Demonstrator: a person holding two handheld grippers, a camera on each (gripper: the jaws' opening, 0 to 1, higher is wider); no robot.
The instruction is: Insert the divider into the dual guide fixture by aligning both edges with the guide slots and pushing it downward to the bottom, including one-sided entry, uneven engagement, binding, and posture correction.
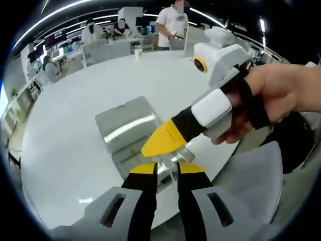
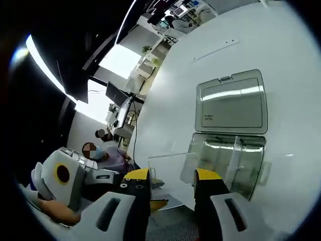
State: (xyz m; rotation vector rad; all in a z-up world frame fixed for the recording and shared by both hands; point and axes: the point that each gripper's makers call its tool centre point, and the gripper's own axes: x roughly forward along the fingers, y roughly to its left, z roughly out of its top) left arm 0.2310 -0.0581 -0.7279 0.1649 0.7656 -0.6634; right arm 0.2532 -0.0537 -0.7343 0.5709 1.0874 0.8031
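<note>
Two grippers are being held at a clear plastic box point(image 2: 228, 150) on the white table point(image 1: 65, 145): left gripper point(image 1: 166, 169) and right gripper point(image 2: 171, 176) jaws clamped on the transparent divider point(image 2: 170, 173).

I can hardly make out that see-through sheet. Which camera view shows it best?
The right gripper view: the clear divider lies broad-side between that gripper's jaws, its edges outlined against the open plastic box. In the left gripper view, the right gripper covers most of it, leaving only a glassy sliver.
</note>
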